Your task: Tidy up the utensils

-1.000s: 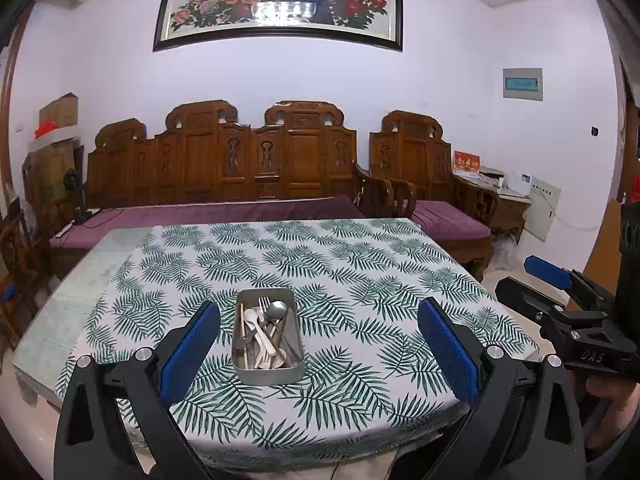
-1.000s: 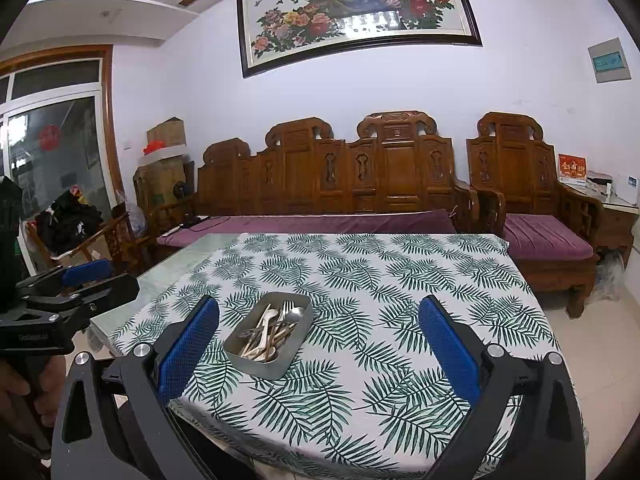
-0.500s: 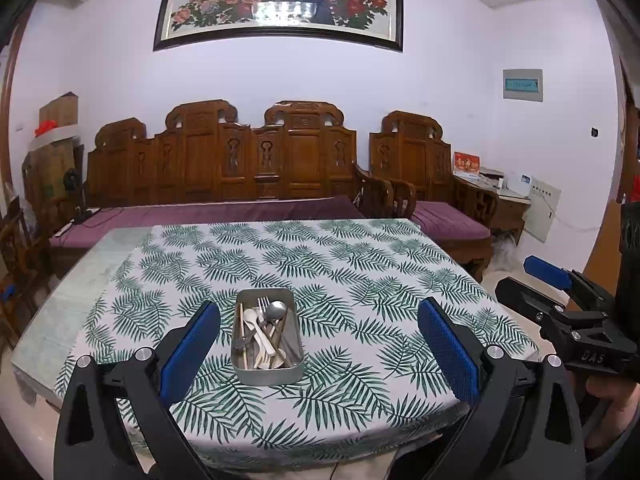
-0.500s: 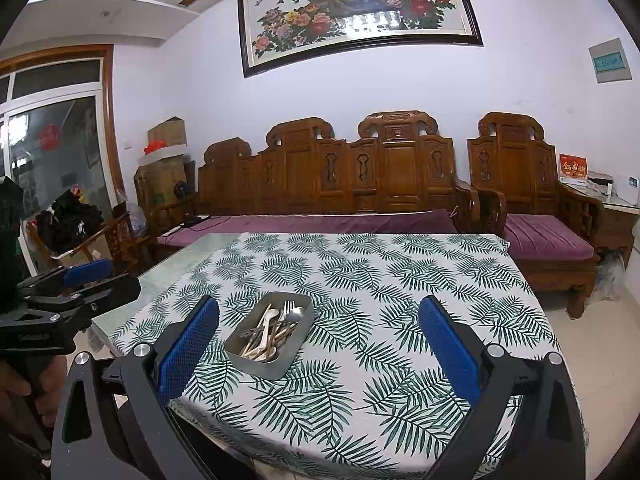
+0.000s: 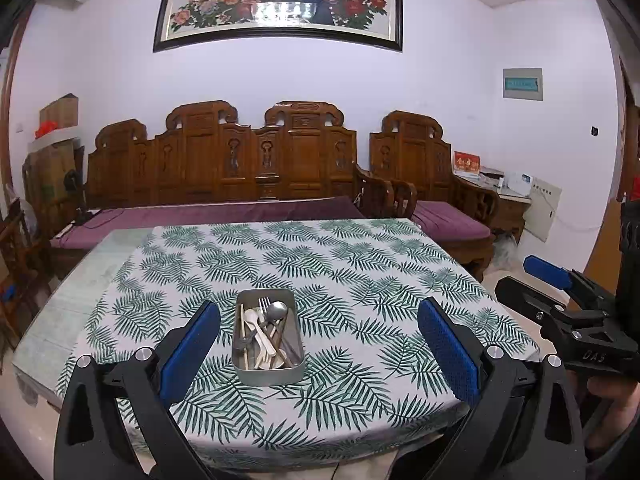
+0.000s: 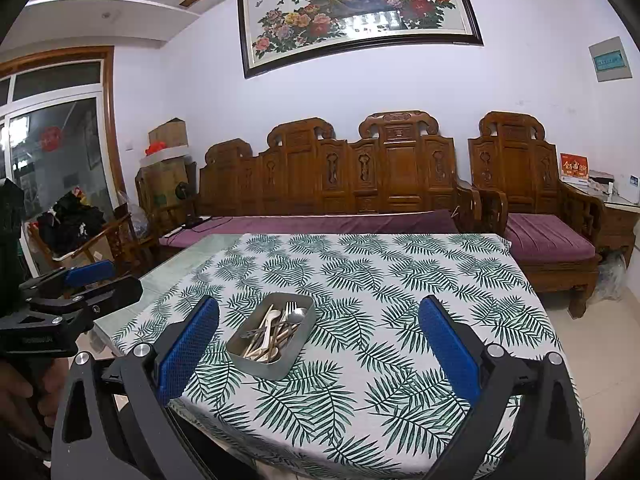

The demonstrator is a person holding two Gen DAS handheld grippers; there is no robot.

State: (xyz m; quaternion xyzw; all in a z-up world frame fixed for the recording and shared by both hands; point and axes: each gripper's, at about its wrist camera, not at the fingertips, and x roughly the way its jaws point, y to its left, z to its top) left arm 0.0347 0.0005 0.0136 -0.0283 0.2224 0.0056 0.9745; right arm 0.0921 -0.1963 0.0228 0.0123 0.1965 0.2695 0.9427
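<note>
1. Nothing has visibly moved since the earlier frames: the metal tray (image 5: 267, 372) lies at the same spot on the cloth, and both grippers hold the same pose in each view.
2. The tray is a shallow rectangular tin resting flat on the near part of the leaf-print tablecloth (image 5: 360, 280), closer to the table's left side than its right.
3. Inside it the utensils (image 5: 264, 332) lie jumbled together: a metal spoon (image 5: 277, 310) and a fork (image 5: 264, 303) point toward the far end, a pale plastic spoon (image 5: 253, 318) lies across them, and a thin wooden chopstick (image 5: 242, 334) runs along the left wall.
4. From the right wrist view the same tray (image 6: 276, 368) sits diagonally, its contents heaped at the middle.
5. The left gripper (image 5: 318, 348) hovers in front of the table edge, its blue-padded jaws spread wide and holding nothing; the tray appears between them, nearer the left pad.
6. The right gripper (image 6: 318, 348) is likewise spread wide and empty, off the table's near edge, with the tray just beside its left pad in view.
7. Each gripper shows at the edge of the other's view, well apart from the tray.
8. Beyond the table stand a carved wooden bench (image 5: 256, 168) with a purple cushion and a framed peacock painting (image 5: 280, 0) on the white wall.
</note>
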